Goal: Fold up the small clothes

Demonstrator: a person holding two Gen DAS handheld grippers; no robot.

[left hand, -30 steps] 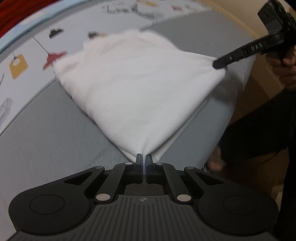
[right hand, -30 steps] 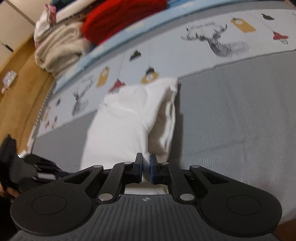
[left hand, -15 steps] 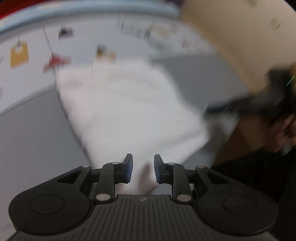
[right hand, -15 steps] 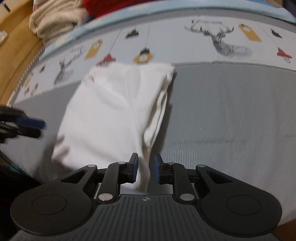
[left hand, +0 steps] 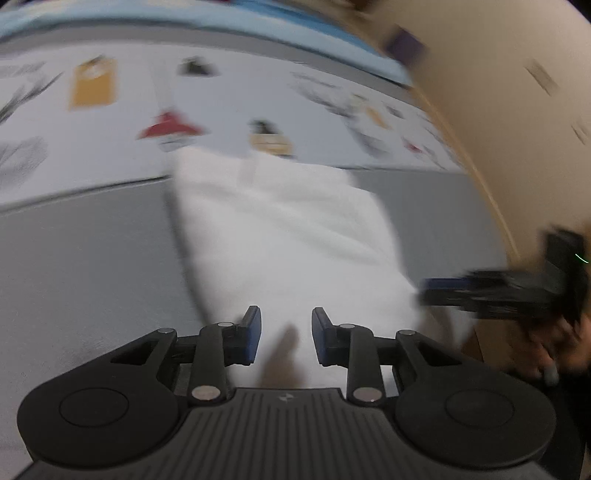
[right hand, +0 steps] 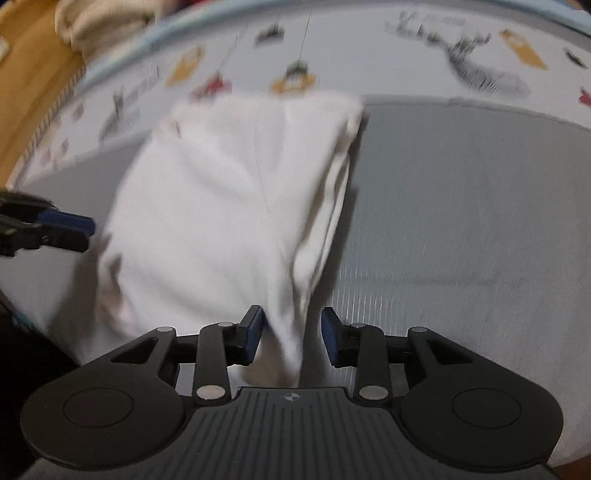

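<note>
Folded white garment (right hand: 229,192) on grey mat (right hand: 461,206), printed sheet (right hand: 406,55) behind, beige clothes pile (right hand: 99,18)

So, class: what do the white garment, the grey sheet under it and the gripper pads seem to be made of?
White garment: soft matt knit, probably cotton; it creases and drapes limply.
Grey sheet: matt woven cloth, fine ribbed lines showing.
Pads: blue, smooth, probably rubber or plastic; too blurred to settle.
</note>
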